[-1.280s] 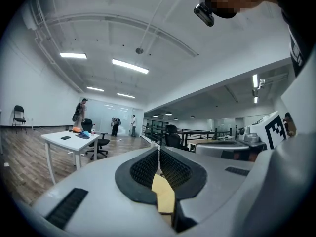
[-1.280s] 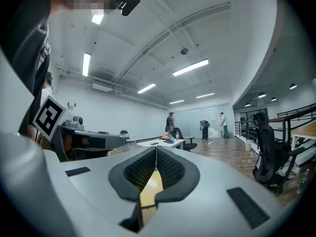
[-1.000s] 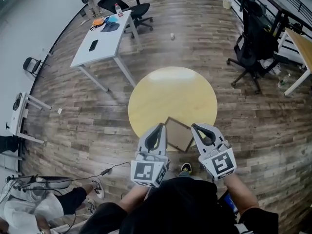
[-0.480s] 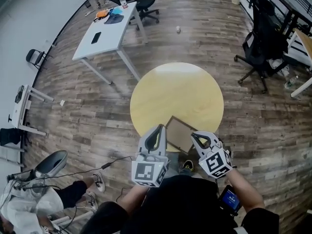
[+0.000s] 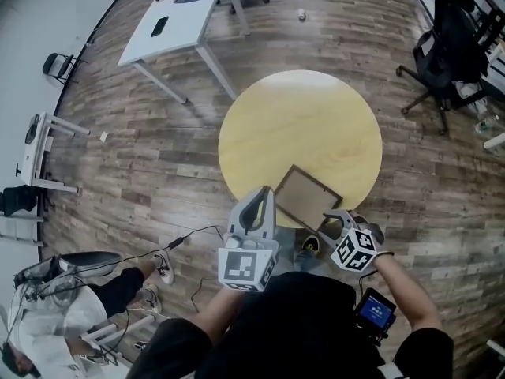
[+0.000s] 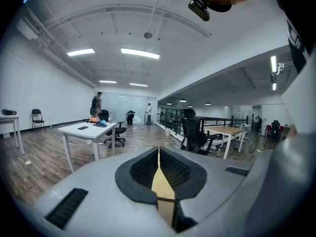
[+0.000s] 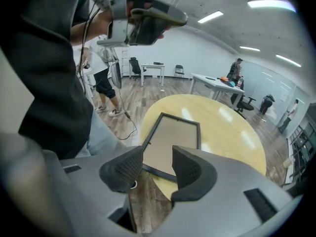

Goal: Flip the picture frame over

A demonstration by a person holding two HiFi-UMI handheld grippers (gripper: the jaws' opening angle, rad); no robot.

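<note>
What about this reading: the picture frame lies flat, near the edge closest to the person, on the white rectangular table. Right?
Not quite. The picture frame does lie flat near the edge closest to the person, but on the round yellow table, not on the white rectangular table, which stands further off. The head view shows this.

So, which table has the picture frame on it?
The round yellow table, frame at its near edge; the white rectangular table stands farther off.
</note>
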